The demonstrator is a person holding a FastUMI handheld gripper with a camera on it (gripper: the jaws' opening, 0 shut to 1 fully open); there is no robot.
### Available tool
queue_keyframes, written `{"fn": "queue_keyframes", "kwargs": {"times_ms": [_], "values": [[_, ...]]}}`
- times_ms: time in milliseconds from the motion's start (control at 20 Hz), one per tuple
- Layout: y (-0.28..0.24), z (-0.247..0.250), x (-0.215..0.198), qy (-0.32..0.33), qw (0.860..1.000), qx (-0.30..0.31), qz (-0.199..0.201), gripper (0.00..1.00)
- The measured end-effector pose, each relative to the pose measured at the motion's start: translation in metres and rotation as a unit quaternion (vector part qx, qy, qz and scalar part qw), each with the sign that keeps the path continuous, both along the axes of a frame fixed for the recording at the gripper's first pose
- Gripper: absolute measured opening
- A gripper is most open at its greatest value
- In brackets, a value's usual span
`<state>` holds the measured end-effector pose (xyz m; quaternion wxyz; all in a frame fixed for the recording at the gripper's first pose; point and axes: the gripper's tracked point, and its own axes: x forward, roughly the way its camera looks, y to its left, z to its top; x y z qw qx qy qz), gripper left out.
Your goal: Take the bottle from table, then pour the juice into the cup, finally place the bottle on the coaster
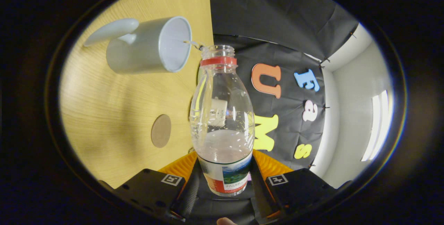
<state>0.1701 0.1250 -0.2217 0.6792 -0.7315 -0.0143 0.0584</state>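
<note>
While the tool [223, 178] grips it, the bottle [222, 114] lies tipped, mouth toward the cup [149, 46].

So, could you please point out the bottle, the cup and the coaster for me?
bottle [222, 114]: gripper view, clear body above the label, held between the fingers.
cup [138, 49]: gripper view, grey outer wall, beyond the bottle's mouth.
coaster [161, 131]: gripper view, centre of the round disc on the table.

Surface [114, 114]: pale wood-grain top, fine parallel grain lines, evenly lit. Booth wall [277, 20]: black cloth in two creased panels, meeting the surface along a straight edge. Room wall [350, 114]: plain white, beyond the cloth. Light [376, 124]: long bright strip on that white wall.
</note>
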Motion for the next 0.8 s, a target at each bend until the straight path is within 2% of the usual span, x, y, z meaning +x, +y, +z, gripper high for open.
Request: {"fn": "queue_keyframes", "kwargs": {"times_ms": [800], "values": [[-0.001, 0.011, 0.005, -0.001, 0.999, -0.040, 0.002, 0.75]]}}
